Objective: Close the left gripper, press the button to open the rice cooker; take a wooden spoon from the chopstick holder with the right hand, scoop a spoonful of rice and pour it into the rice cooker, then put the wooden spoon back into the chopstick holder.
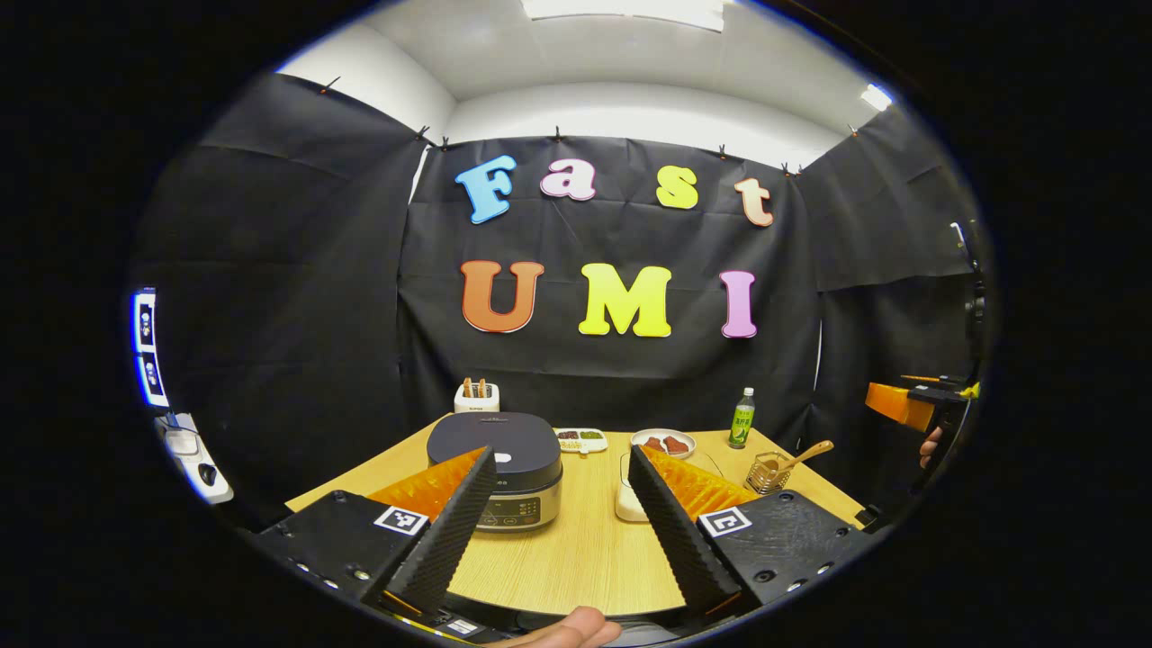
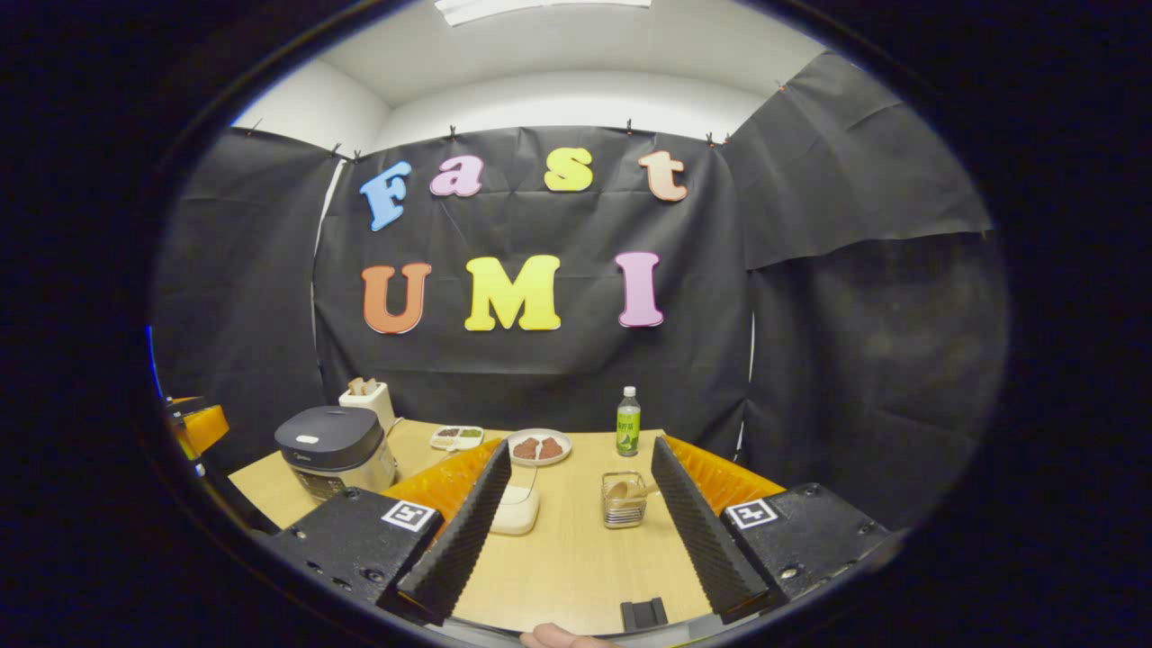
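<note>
Your left claw (image 1: 562, 459) is spread wide with nothing between its fingers, held above the near edge of the wooden bench (image 1: 576, 549). Just past its left finger sits the rice cooker (image 1: 495, 468), lid down, toward the bench's left side. Behind the cooker, at the far left corner, stands a white toaster (image 1: 476, 396).

Your right claw (image 2: 580, 454) is also spread wide and holds nothing, raised over the near edge of the bench. Straight ahead between its fingers stands the wire chopstick holder (image 2: 623, 504), with the wooden spoon (image 2: 625, 490) resting inside it, bowl at the rim. In the left gripper view the same holder sits near the bench's right edge, the spoon's handle leaning up and to the right.

A white container (image 2: 517, 508) lies at the middle of the bench, partly hidden behind the right claw's left finger; you cannot tell what it holds. Along the far edge sit a small divided dish (image 2: 456, 436), a plate (image 2: 538, 446) with brown pieces on it, and a green bottle (image 2: 628, 421), upright.
</note>
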Motion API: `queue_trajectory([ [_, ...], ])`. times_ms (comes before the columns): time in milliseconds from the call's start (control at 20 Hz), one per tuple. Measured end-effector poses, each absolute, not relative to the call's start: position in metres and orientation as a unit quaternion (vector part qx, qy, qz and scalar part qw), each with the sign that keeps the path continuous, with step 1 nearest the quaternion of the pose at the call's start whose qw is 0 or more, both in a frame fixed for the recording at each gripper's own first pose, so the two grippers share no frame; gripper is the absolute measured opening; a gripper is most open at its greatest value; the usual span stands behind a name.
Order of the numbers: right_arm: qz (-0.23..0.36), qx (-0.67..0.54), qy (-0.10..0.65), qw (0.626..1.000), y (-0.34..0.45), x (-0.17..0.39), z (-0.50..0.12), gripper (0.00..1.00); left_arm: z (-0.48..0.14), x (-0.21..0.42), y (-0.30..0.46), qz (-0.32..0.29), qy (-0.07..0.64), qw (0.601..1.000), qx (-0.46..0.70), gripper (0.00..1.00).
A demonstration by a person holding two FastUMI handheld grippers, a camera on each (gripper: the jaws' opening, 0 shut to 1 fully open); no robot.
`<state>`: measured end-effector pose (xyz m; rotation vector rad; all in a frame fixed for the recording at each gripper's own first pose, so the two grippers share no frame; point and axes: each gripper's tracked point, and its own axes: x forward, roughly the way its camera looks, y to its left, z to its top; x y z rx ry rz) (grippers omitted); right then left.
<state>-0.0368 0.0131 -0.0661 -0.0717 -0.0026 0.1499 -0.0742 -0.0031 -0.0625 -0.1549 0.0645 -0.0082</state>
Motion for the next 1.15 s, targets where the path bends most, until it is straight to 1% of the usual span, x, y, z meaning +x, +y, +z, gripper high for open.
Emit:
queue_trajectory([
  [100, 0.085, -0.036, -0.005, 0.996, 0.021, -0.046, -0.065, 1.00, -0.064, -0.075, -0.011, -0.013, 0.040, 0.996, -0.080, 0.95],
  [200, 0.092, -0.036, -0.010, 0.995, 0.025, -0.055, -0.065, 1.00, -0.060, -0.075, -0.016, -0.020, 0.034, 0.997, -0.070, 0.95],
  [350, 0.083, -0.039, -0.022, 0.996, 0.020, -0.064, -0.061, 1.00, -0.062, -0.075, -0.023, -0.031, 0.037, 0.997, -0.062, 0.94],
  [400, 0.082, -0.040, -0.026, 0.995, 0.019, -0.068, -0.059, 0.99, -0.063, -0.076, -0.022, -0.031, 0.038, 0.997, -0.058, 0.94],
  [450, 0.083, -0.041, -0.028, 0.995, 0.020, -0.070, -0.059, 1.00, -0.062, -0.076, -0.022, -0.030, 0.036, 0.997, -0.053, 0.94],
  [700, 0.086, -0.036, -0.028, 0.995, 0.017, -0.073, -0.062, 1.00, -0.059, -0.079, -0.025, -0.033, 0.032, 0.998, -0.039, 0.94],
  [900, 0.074, -0.028, -0.026, 0.997, 0.007, -0.072, -0.064, 1.00, -0.059, -0.080, -0.027, -0.035, 0.028, 0.998, -0.037, 0.94],
  [1150, 0.068, -0.030, -0.038, 0.997, 0.004, -0.083, -0.062, 1.00, -0.059, -0.082, -0.026, -0.034, 0.023, 0.998, -0.037, 0.94],
])
